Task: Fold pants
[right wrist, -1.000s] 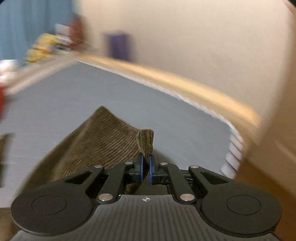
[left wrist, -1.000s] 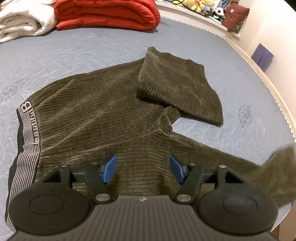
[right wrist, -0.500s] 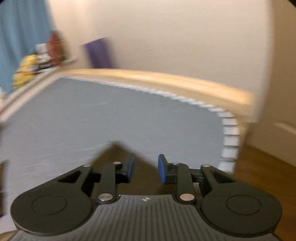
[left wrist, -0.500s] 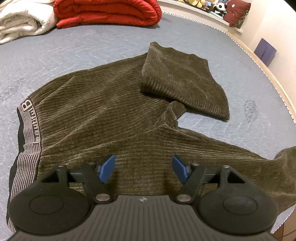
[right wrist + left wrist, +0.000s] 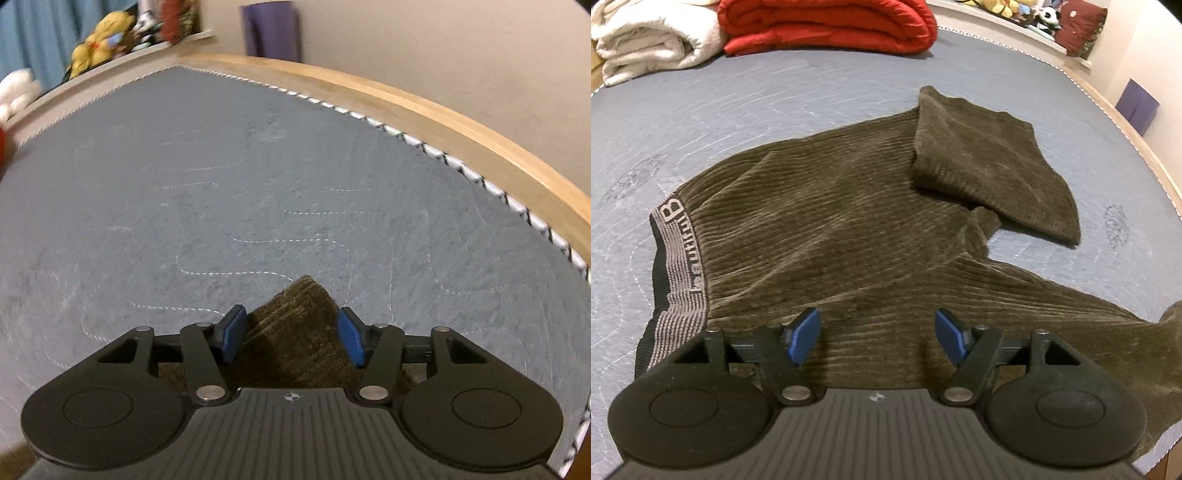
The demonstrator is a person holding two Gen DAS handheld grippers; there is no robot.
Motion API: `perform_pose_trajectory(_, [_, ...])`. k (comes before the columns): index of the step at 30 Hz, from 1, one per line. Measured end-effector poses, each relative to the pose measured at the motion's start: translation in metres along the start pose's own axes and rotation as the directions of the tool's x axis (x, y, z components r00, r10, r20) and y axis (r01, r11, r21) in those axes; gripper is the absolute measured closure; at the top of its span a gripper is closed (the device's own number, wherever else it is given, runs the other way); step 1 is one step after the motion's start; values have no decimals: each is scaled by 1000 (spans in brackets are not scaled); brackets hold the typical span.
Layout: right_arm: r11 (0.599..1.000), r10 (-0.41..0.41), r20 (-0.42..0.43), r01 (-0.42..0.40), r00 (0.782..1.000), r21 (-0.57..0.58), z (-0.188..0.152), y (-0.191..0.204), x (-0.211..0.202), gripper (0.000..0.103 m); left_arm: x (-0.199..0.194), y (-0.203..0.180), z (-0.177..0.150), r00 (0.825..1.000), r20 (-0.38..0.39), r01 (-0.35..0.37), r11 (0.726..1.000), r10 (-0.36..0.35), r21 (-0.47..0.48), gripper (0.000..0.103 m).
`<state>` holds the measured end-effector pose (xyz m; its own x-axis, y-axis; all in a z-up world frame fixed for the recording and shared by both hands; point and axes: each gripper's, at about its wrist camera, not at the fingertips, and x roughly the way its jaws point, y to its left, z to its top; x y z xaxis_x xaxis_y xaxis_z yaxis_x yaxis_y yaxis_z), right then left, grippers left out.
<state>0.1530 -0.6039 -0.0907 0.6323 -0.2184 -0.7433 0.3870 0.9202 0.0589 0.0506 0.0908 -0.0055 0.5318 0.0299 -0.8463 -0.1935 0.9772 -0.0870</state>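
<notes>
Corduroy pants (image 5: 820,236) on grey mattress (image 5: 775,96), red duvet (image 5: 827,22) beyond, left gripper (image 5: 877,334) jaws open, right gripper (image 5: 290,338) jaws opening.

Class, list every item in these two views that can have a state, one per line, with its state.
Pants: spread flat, far leg folded back on itself.
Left tongs: open, above the pants, holding nothing.
Right tongs: opening, leg end between the pads, unpressed.
Red quilt: folded.
White blanket: folded.
</notes>
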Motion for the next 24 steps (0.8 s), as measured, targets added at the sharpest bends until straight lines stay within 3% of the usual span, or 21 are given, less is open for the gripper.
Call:
perform_pose_trajectory(1, [999, 6, -1, -6, 1000, -31, -1, 3, -2, 53, 0, 1, 1, 1000, -1, -1, 1000, 1, -2, 29])
perform_pose_trajectory(2, [998, 15, 3, -15, 1000, -59, 1, 5, -1, 82, 0, 1, 2, 1000, 0, 0, 1000, 0, -4, 29])
perform_pose_trajectory(3, [997, 5, 14, -4, 1000, -75, 3, 6, -3, 92, 0, 1, 2, 1000, 1, 1, 1000, -1, -4, 29])
perform_pose_trajectory(5, [997, 35, 69, -31, 997, -65, 7, 1, -11, 96, -2, -4, 3, 1000, 5, 10, 1000, -10, 7, 29])
perform_pose_trajectory(6, [997, 19, 160, -6, 987, -77, 7, 0, -18, 97, -2, -7, 3, 1000, 6, 16, 1000, -16, 17, 29])
perform_pose_trajectory(7, [995, -30, 244, 52, 969, -83, 9, 1, -25, 97, -3, -11, 2, 1000, 8, 23, 999, -23, 30, 29])
perform_pose_trajectory(8, [996, -71, 276, 83, 959, -33, 14, -3, -26, 96, -4, -15, 1, 999, 8, 31, 999, -32, 44, 29])
perform_pose_trajectory(9, [995, -98, 279, 94, 955, 29, 18, -7, -25, 95, -6, -18, -1, 999, 8, 41, 997, -42, 59, 29])
perform_pose_trajectory(11, [992, -115, 179, 102, 977, 79, 22, -10, -9, 91, -8, -28, -6, 998, 5, 67, 992, -68, 109, 29])
perform_pose_trajectory(13, [981, -189, 122, 182, 974, 68, 18, -9, 1, 76, -11, -41, -14, 995, 5, 93, 977, -95, 194, 29])
perform_pose_trajectory(14, [972, -231, 115, 224, 966, 70, 16, -12, 1, 58, -12, -49, -20, 994, 6, 102, 967, -106, 235, 29])
perform_pose_trajectory(15, [969, -239, 116, 230, 964, 87, 15, -17, -1, 50, -13, -55, -26, 993, 4, 113, 955, -119, 276, 29])
perform_pose_trajectory(20, [953, -214, 131, 178, 968, 244, 8, -71, -35, 50, -19, -72, -47, 979, -21, 197, 911, -203, 364, 33])
perform_pose_trajectory(24, [946, -188, 99, 153, 977, 286, -18, -112, -66, 50, -25, -62, -40, 977, 13, 198, 922, -215, 333, 51])
